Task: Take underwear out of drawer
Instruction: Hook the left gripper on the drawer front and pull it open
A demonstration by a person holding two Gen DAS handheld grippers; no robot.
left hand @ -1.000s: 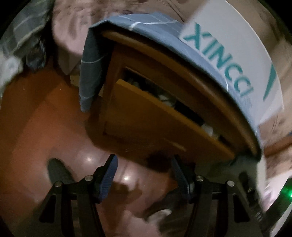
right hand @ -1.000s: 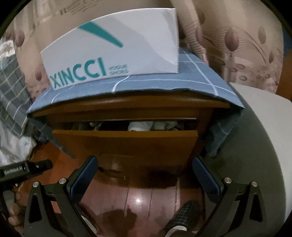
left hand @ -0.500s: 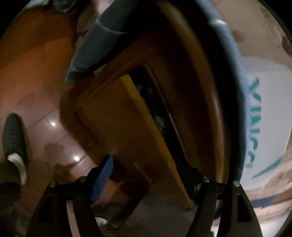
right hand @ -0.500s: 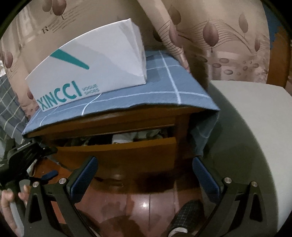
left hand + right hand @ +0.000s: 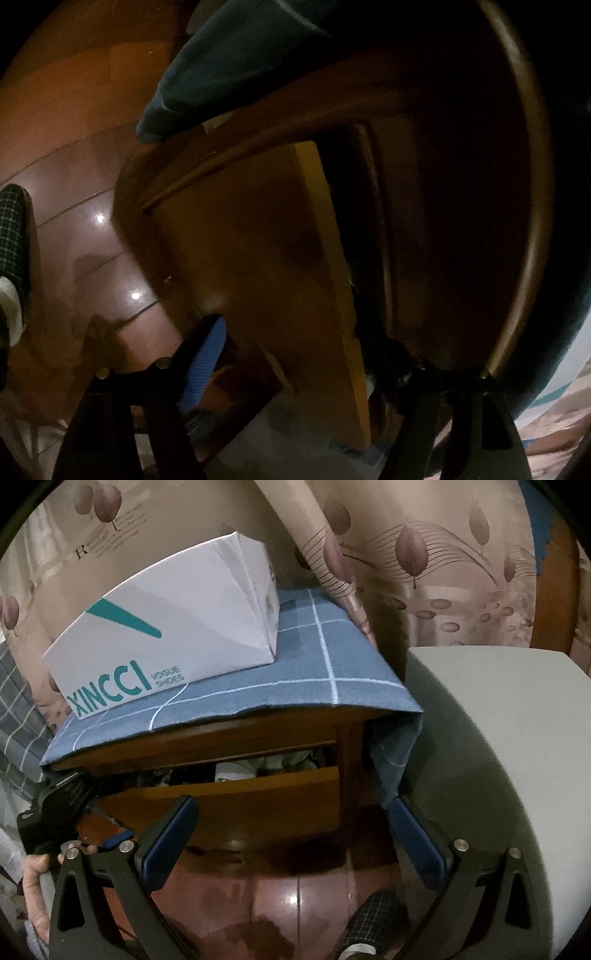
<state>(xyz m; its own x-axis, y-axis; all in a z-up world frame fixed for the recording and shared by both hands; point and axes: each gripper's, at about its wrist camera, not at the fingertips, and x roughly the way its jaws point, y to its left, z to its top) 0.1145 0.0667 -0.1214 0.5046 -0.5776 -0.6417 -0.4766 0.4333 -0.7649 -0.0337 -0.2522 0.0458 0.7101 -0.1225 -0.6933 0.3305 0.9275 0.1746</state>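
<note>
The right gripper (image 5: 291, 834) hangs low over the glossy wooden floor (image 5: 295, 897), its blue-padded jaws spread wide with nothing between them. A checked slipper (image 5: 373, 912) shows on the floor between its arms. At the left edge a hand (image 5: 35, 878) holds the left gripper (image 5: 66, 805), whose tip sits at the left end of the drawer (image 5: 236, 805).

In the left wrist view the left gripper (image 5: 295, 354) is rolled on its side and its jaws are opening. One blue pad lies against the outside of the drawer front (image 5: 266, 266); the other finger is dark and appears to sit in the gap behind the front's top edge, so the front stands between the jaws. Whether either pad presses on the wood cannot be told in the dim light.

The drawer is pulled partly out of a wooden nightstand (image 5: 258, 734). The underwear (image 5: 240, 770) lies inside it as a pale bundle among darker clothes, just behind the front, beyond and above the right gripper and to the right of the left one. Neither gripper touches it.

A blue cloth (image 5: 303, 675) with thin white lines covers the nightstand top and hangs down both sides. On it stands a white shoe box (image 5: 177, 627) printed "XINCCI" in teal, with "VOGUE SHOES" in small grey letters and a teal wedge above.

To the right, a grey cushioned seat (image 5: 498, 757) stands beside the nightstand. Behind everything hangs a beige curtain (image 5: 424, 554) with a leaf pattern, and a large letter "R" heads small print on the surface above the box. Checked fabric (image 5: 18, 701) fills the far left.
</note>
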